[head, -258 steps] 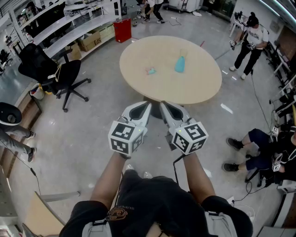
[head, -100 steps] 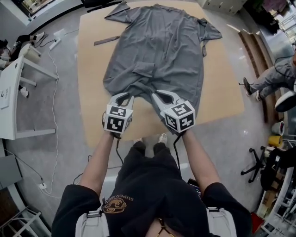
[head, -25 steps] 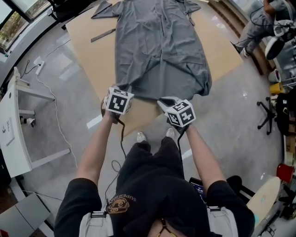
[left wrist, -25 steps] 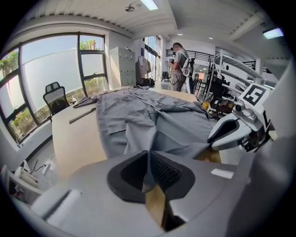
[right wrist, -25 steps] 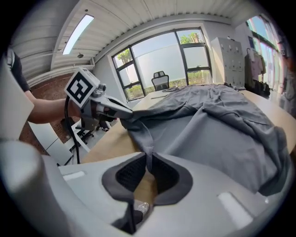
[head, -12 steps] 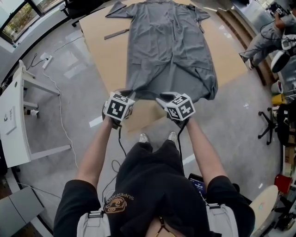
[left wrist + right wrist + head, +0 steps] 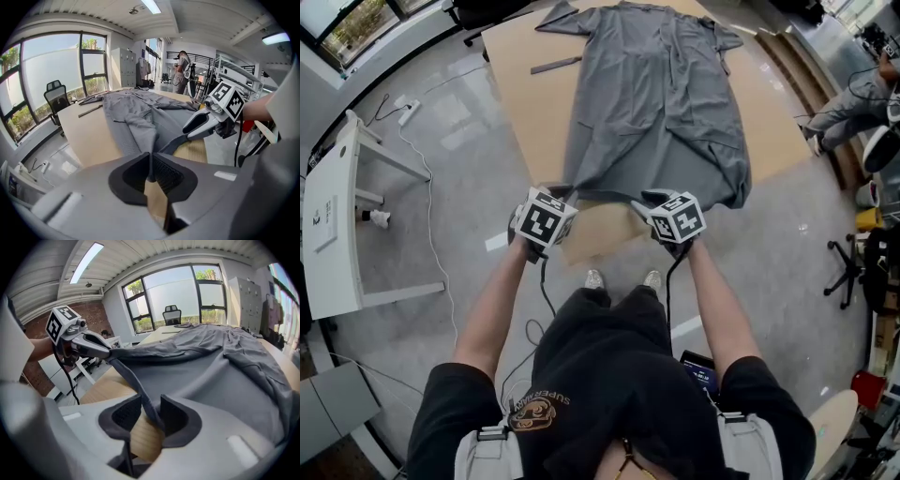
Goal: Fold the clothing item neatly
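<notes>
Grey shirt (image 7: 656, 103) (outspread), left gripper (image 7: 150, 174) clamping it

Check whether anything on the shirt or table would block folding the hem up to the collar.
Nothing visible does. The shirt is bare on top; a dark strip lies on the table beside it, apart from the cloth.
</notes>
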